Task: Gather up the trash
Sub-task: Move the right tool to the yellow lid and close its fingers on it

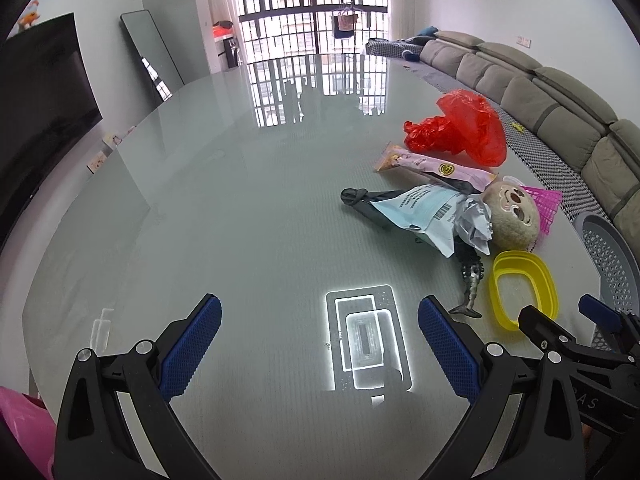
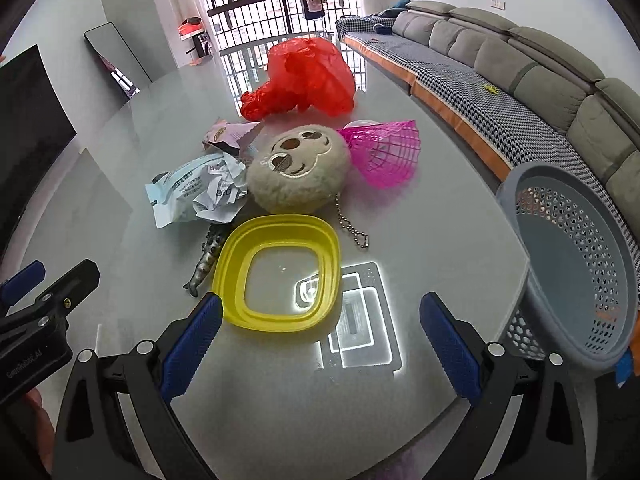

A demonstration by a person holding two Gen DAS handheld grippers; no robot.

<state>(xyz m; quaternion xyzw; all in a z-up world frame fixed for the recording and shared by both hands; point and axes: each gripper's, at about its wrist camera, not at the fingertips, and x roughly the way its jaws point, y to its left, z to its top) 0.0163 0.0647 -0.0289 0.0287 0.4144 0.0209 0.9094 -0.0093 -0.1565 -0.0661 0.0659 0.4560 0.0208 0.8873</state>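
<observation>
The basket is kept at the table edge, ready for trash. Left of the basket, a red bag, plush and crumpled paper are heaped. Both the left gripper and the right gripper are held wide open and empty.

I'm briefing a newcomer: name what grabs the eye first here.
A red plastic bag puffs up at the far end of the clutter on the glossy table. Nearer sits a round plush sloth face, with a yellow square ring just before the open right hand-held gripper.
</observation>
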